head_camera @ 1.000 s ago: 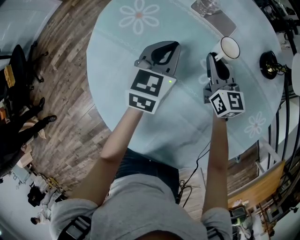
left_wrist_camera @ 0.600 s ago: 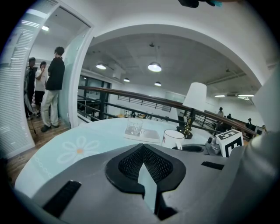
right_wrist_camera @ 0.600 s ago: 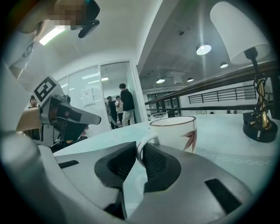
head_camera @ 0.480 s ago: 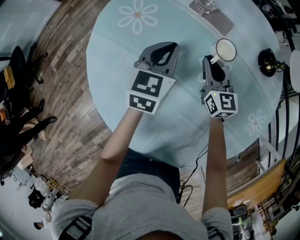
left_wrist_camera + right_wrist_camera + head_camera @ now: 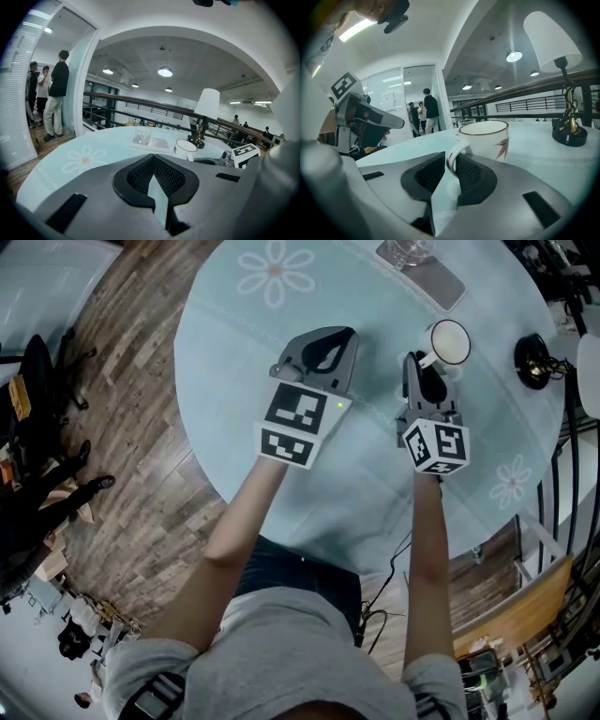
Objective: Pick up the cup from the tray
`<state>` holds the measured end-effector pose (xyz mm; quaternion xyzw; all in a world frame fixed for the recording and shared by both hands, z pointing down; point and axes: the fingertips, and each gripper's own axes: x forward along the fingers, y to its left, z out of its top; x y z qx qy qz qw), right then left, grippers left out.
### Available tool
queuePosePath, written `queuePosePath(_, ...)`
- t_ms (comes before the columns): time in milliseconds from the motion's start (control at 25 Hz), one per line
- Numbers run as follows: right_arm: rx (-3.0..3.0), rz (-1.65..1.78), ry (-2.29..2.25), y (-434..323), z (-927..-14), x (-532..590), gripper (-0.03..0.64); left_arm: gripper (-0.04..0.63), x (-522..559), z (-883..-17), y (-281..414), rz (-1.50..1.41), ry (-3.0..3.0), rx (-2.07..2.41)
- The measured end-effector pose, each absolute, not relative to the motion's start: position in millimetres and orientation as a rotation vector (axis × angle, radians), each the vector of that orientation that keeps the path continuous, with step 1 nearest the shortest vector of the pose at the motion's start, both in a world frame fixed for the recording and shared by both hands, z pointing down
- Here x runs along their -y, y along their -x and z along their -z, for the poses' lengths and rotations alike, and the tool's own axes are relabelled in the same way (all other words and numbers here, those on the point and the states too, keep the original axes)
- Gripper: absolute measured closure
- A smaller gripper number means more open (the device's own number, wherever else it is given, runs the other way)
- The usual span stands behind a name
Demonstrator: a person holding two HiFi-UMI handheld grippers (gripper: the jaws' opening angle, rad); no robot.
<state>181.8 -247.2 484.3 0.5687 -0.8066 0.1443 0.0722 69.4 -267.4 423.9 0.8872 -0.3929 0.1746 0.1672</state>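
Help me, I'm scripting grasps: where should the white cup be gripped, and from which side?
Take the white cup by its handle, from the person's side: it sticks out toward the right gripper, whose jaws pinch it. The body looks too wide.

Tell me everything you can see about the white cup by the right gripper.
The cup is white, glossy like ceramic, with a thin dark line round its rim and a reddish leaf print on its side. It is upright and looks empty from above. Its loop handle is pinched between the jaws of the right gripper. It is over the pale blue table, apart from the tray; its base is hidden, so whether it rests on the table is unclear.
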Motion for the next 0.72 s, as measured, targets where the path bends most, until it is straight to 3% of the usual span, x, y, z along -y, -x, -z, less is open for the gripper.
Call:
queuePosePath(200, 2.39, -0.485, -1.785, -185.9, -485.9, 241.2, 0.516, 0.588, 268.9, -422.5, -67.3, -0.495, -2.52, 1.13)
queuePosePath(720, 2.358, -0.56, -1.921, -194.5, -466.9, 216.6, 0.517, 0.589, 267.3, -413.8, -70.3, -0.41, -2.507, 1.114)
